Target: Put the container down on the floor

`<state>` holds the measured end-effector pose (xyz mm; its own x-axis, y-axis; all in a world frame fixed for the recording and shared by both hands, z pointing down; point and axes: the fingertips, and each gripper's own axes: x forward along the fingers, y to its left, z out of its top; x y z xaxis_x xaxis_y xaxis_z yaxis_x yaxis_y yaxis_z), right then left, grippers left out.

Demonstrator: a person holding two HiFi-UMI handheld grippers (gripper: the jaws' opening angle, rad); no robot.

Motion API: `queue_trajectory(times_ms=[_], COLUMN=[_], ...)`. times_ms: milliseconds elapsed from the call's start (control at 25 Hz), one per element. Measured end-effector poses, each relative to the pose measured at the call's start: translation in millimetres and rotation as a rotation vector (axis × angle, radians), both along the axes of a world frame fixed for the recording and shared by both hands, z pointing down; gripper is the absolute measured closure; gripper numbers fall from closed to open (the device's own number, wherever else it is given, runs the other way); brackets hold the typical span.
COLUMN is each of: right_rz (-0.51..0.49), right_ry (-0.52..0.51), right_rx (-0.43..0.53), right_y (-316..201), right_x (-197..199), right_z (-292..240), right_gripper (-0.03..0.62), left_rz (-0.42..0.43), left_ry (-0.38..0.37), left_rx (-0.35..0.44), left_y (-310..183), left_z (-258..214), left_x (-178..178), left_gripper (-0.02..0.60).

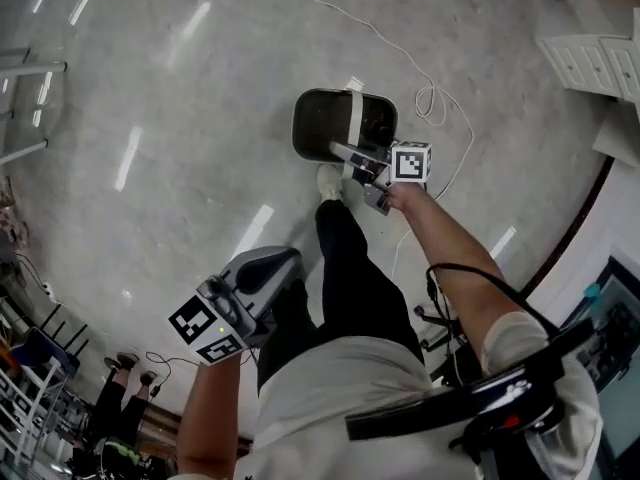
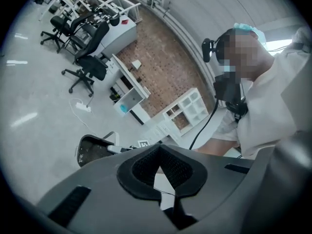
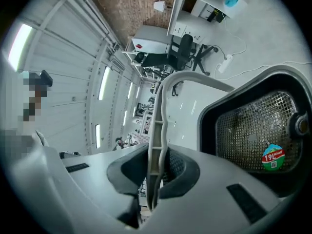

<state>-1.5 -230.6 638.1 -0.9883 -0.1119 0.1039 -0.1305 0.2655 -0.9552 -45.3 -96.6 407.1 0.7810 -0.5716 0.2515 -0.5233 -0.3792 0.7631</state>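
The container (image 1: pixel 325 126) is a black mesh basket with a grey hoop handle (image 1: pixel 354 116). In the head view it hangs in front of the person's shoe. My right gripper (image 1: pixel 352 156) is shut on that handle. In the right gripper view the handle (image 3: pixel 157 130) runs straight up between the pads, and the basket's mesh wall (image 3: pixel 253 126) with its round sticker lies to the right. Whether the basket touches the floor I cannot tell. My left gripper (image 1: pixel 275 263) is held low by the person's left hip, shut with nothing in it (image 2: pixel 163 179). The left gripper view shows the basket (image 2: pixel 95 150) beyond it.
A white cable (image 1: pixel 430 98) loops over the grey floor just right of the basket. The person's shoe (image 1: pixel 328 181) stands against its near side. White shelf units (image 1: pixel 590 58) line the wall at top right. Office chairs (image 2: pixel 87 67) and a power strip (image 2: pixel 82 106) stand farther off.
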Motion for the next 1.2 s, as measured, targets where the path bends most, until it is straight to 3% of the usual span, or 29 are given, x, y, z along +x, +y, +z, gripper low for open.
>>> queue_trajectory(times_ms=[240,600,880,1200], right_rz=[-0.055,-0.071,-0.073,-0.068], right_ry=[0.036,0.092,0.099,0.075], right_rx=[-0.018,-0.036,-0.070,-0.070], right_y=[-42.9,-92.1,-118.5,-119.0], right_x=[-9.0,-16.0,-31.8,-34.9], right_z=[99.6,223.5,279.2,273.8], right_gripper=[0.563,0.563,0.563,0.562], left_rz=[-0.018,-0.044,-0.065,-0.071], left_ry=[-0.012,0.038,0.062,0.077], left_rx=[-0.049,-0.095,-0.128,-0.134], left_y=[-41.8,-78.9,-105.8,-95.8], left_z=[61.9,141.4,185.5,188.1], left_x=[3.8,-0.5,-13.0,-6.5], left_gripper=[0.571,0.572,0.572,0.571])
